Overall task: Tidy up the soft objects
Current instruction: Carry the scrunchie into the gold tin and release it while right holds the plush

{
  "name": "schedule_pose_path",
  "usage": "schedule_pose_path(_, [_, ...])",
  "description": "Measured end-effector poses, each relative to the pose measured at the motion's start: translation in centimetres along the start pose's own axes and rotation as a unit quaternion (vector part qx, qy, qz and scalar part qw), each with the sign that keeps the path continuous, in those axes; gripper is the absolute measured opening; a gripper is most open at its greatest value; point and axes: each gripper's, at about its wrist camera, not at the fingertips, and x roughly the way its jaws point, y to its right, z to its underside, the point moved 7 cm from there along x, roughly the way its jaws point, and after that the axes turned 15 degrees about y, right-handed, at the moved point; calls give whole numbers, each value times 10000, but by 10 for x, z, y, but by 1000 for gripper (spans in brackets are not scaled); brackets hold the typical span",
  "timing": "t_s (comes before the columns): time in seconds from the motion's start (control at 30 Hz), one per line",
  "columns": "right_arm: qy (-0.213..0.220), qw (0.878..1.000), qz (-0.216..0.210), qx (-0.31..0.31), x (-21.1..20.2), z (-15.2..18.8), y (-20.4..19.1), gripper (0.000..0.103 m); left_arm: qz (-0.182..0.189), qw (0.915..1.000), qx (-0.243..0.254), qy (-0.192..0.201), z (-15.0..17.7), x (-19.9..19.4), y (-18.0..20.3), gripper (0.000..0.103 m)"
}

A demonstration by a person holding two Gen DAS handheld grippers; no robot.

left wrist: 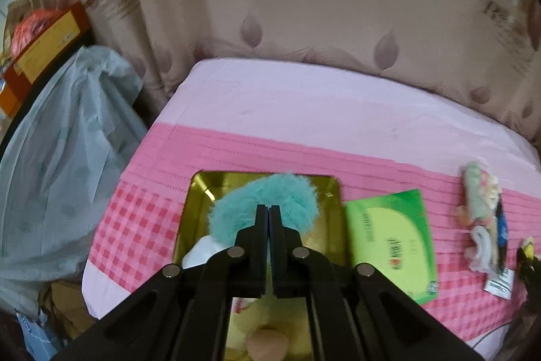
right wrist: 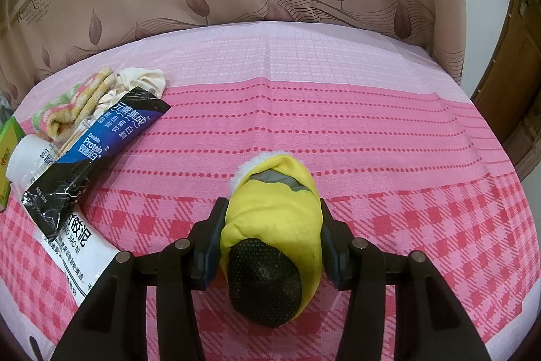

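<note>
In the left wrist view my left gripper [left wrist: 268, 208] hangs over a gold tray [left wrist: 196, 219] on the pink bed cover. Its jaws are shut, pinching a teal fluffy scrunchie [left wrist: 290, 192] that spreads to both sides of the tips. A white soft thing [left wrist: 203, 251] and a yellow plush [left wrist: 247, 320] lie in the tray, partly hidden by the fingers. In the right wrist view my right gripper [right wrist: 272, 205] is shut on a yellow soft slipper [right wrist: 270, 225] with a black dotted sole, just above the checked cover.
A green box [left wrist: 392, 239] lies right of the tray. At the left of the right wrist view lie a striped towel [right wrist: 77, 104], a cream cloth [right wrist: 142, 80], a black-and-blue packet [right wrist: 98, 144] and a white bag [right wrist: 84, 246]. A big plastic bag [left wrist: 61, 158] stands beside the bed.
</note>
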Motion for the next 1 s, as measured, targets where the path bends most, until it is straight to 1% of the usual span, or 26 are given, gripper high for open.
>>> schedule_pose_path(0.27, [-2,10000,7,-5,1,0,-4,47,-333,9987,-128,-372,23,42,-34,0])
schedule_pose_path(0.57, [-8,10000,46,-15,1,-1,-8,47,-343,9972,-240,-615,41,63,-43,1])
schedule_pose_path(0.63, [-9,10000,51,-18,1,-1,-8,47,-302,9970,-272,-659,43,65,-43,3])
schedule_pose_path(0.7, [-11,10000,58,-19,1,-1,-10,47,-246,9969,-252,-704,44,65,-41,4])
schedule_pose_path(0.77, [-13,10000,76,-27,1,-1,-8,47,-320,9960,-178,-819,47,67,-42,4])
schedule_pose_path(0.83, [-15,10000,83,-22,1,-1,-10,47,-303,9960,-154,-831,47,67,-42,10])
schedule_pose_path(0.9, [-15,10000,92,-35,1,-1,-9,47,-321,9961,-150,-811,46,63,-42,24])
schedule_pose_path(1.0, [-17,9999,98,-36,2,-1,-9,48,-212,9971,-180,-709,41,54,-41,33])
